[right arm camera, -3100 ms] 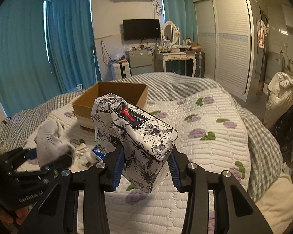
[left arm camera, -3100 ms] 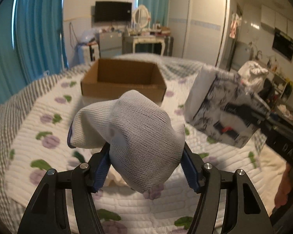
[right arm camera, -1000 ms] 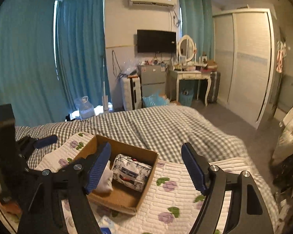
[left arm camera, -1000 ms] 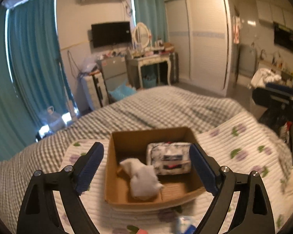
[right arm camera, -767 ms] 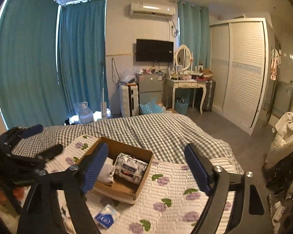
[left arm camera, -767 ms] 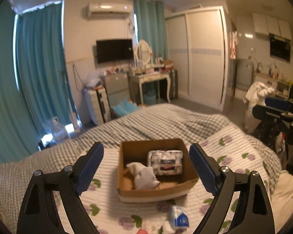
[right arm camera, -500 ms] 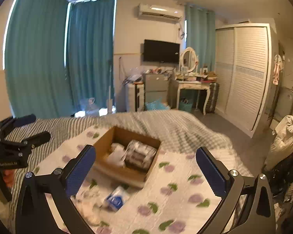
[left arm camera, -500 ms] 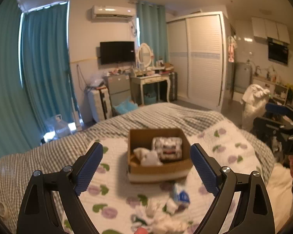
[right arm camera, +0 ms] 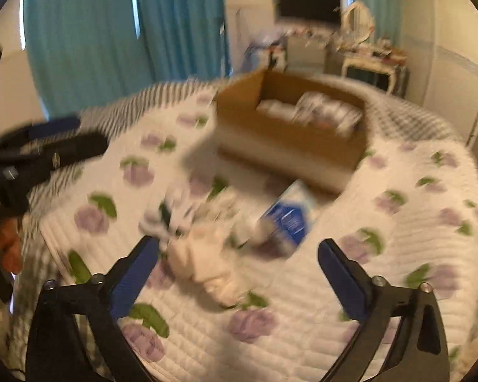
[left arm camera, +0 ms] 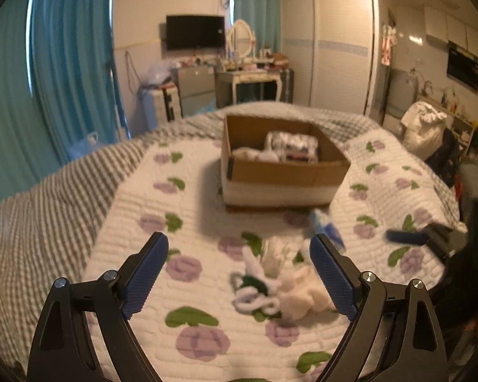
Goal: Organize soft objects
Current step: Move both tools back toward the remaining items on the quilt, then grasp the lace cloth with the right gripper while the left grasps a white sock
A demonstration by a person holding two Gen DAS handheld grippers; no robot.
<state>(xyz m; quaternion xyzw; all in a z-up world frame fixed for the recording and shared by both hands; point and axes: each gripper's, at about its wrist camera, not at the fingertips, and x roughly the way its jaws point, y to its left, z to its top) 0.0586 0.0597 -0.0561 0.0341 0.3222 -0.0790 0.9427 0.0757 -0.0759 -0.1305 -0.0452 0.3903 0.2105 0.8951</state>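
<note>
Two soft things already lie in the open brown cardboard box [left arm camera: 283, 162] on the bed: a floral-printed soft pack [left arm camera: 291, 146] and, beside it, a white knitted bundle [left arm camera: 255, 154]. I judge the job part done, not finished, because a small heap is left on the white quilted bedspread with purple flowers [left arm camera: 188, 286], in front of the box and apart from it.

That heap holds a cream fluffy cloth lump [left arm camera: 302, 293], limp and crumpled; a tangle of white and dark green knit [left arm camera: 255, 289], which may be socks, though blur keeps me from being sure; and a small white and blue tissue packet [right arm camera: 290, 216], flat and slick-looking, lying nearest the box. All of it looks light and squashy, the sort of thing that folds under the pads rather than resisting.

My left tool [left arm camera: 235, 273] stands wide apart with nothing between its blue textured pads; the heap shows just past them. My right tool [right arm camera: 235, 270] is also wide, its jaws closing a little at this moment, and it grips nothing: the cream lump lies on the quilt below the gap, not pressed by either pad.

The quilt is ribbed and padded, over a grey checked blanket [left arm camera: 32, 210].
</note>
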